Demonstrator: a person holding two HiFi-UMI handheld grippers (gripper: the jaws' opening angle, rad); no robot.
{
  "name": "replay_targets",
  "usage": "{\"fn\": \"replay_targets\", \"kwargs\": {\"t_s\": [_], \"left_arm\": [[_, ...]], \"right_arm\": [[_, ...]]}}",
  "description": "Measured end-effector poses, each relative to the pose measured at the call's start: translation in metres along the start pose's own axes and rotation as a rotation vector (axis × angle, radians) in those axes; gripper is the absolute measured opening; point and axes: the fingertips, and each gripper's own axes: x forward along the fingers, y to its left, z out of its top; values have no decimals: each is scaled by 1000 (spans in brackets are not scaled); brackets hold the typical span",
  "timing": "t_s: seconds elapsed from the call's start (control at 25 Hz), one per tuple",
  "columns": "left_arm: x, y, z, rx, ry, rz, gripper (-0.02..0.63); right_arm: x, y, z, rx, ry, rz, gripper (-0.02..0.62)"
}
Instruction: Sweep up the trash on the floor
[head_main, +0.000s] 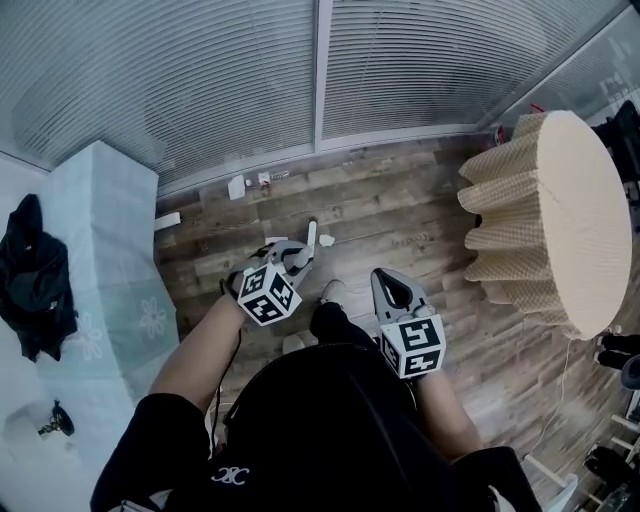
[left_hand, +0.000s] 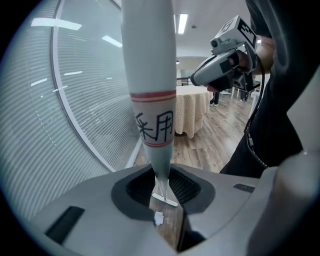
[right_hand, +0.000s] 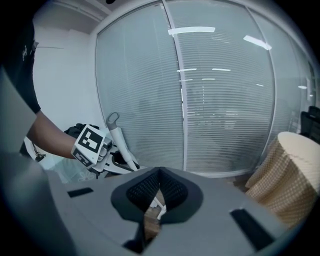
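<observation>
Both grippers closed: left gripper (head_main: 300, 256) on white handle (left_hand: 150, 75), right gripper (head_main: 386, 279) empty, table (head_main: 560, 200) nearby.

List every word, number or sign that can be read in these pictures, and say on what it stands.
"用", after a character partly turned away, perhaps "保": black handwriting on the white handle in the left gripper's jaws.
White emblem on the person's black shirt: too small to read.
Square markers on the left gripper and right gripper: patterns, no words.
Paper scraps on the floor: nothing legible.
</observation>
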Motion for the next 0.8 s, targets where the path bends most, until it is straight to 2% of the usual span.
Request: {"fn": "replay_targets", "kwargs": {"t_s": [0.2,0.36,0.52,0.64,0.8], "left_arm": [[7,14,24,9,0,3,84],[-11,30,24,-40,11,59,84],[-47,49,11,-121,20,148,84],[-71,57,-9,-166,57,205,84],[-88,62,-36,-166,132,254,84]], "right_arm": [[15,-16,6,10,7,27,14],[28,-24,13,-3,5,54,14],[42,-29,24,-15,-7,86,14],[50,-30,27,-26,-4,113,14],[60,-25,31,-57,4,146,14]]}}
